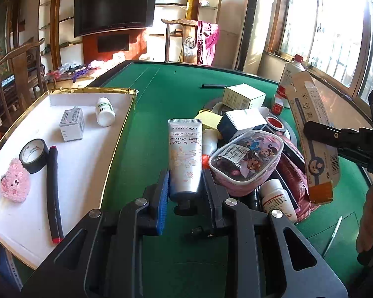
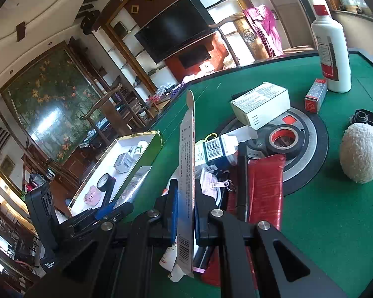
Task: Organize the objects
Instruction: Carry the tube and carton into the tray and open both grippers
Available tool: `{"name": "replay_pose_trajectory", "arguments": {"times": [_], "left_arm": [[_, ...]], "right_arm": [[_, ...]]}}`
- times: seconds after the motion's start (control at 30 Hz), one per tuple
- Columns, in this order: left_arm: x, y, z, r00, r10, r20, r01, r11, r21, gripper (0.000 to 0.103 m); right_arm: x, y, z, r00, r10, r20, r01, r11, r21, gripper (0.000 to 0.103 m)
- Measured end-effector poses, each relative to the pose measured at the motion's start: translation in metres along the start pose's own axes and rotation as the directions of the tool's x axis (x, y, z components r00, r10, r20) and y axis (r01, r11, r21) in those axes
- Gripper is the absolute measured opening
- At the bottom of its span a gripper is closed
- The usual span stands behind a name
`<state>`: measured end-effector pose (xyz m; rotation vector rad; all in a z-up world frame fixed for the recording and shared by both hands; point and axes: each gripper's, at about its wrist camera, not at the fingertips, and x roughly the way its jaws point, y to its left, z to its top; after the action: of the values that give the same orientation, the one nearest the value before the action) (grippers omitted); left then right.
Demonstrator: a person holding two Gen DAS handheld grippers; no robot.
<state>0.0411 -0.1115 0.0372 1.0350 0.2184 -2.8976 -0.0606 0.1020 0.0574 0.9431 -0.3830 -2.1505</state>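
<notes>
- Left wrist view: your left tool (image 1: 185,193) has its fingers either side of the hand cream tube (image 1: 185,156), down at the cap end; the right finger touches it, the blue-padded left finger sits just beside it, so whether the grip is closed I cannot tell.
- That tube lies on the green tabletop (image 1: 161,94), at the left edge of the heap and just right of the tray (image 1: 92,92).
- Right against the tube is a cartoon pouch (image 1: 246,159), with a white pill bottle (image 1: 277,198) below it and a red packet (image 1: 293,181) to its right.
- In the tray you have a grey box (image 1: 72,124), a small white bottle (image 1: 105,111), a black tape roll (image 1: 34,155), a black marker (image 1: 54,193) and a pink plush (image 1: 14,183), all lying apart except the marker, which touches the tape.
- Your right tool (image 1: 308,128) comes in from the right, clamped on a tall carton (image 1: 313,139) held up over the heap.
- Right wrist view: right tool (image 2: 186,213) is tight on that carton (image 2: 187,168), seen edge-on and upright between the pads.
- Beyond it, a white box (image 2: 261,104) and black tape (image 2: 284,139) rest on the round centre plate (image 2: 310,134); a tall white bottle (image 2: 332,47) stands at the far edge, a small red box (image 2: 315,95) just beside it, and a fluffy white ball (image 2: 361,152) well to the right.
</notes>
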Motion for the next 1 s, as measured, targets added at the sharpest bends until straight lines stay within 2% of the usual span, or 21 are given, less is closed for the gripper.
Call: {"name": "replay_pose_trajectory", "arguments": {"times": [0.23,0.57,0.73,1.0], "left_arm": [[-0.032,0.025,0.006,1.000,-0.013,0.027,0.015,0.999,-0.046,0.025],[-0.075,0.113,0.023,0.998,0.031,0.052,-0.022,0.986,-0.168,0.025],[-0.073,0.153,0.043,0.996,0.090,0.005,-0.088,0.984,-0.153,0.025],[-0.026,0.202,0.068,0.989,0.087,-0.122,-0.110,0.975,-0.193,0.025]], "right_arm": [[0.012,0.033,-0.008,0.996,0.084,-0.018,-0.084,0.996,0.012,0.008],[0.067,0.108,-0.004,0.974,0.198,-0.110,-0.201,0.979,-0.019,0.008],[0.104,0.136,0.002,0.965,0.207,-0.164,-0.212,0.977,-0.018,0.008],[0.184,0.154,0.017,0.958,0.118,-0.260,-0.122,0.992,-0.001,0.008]]}}
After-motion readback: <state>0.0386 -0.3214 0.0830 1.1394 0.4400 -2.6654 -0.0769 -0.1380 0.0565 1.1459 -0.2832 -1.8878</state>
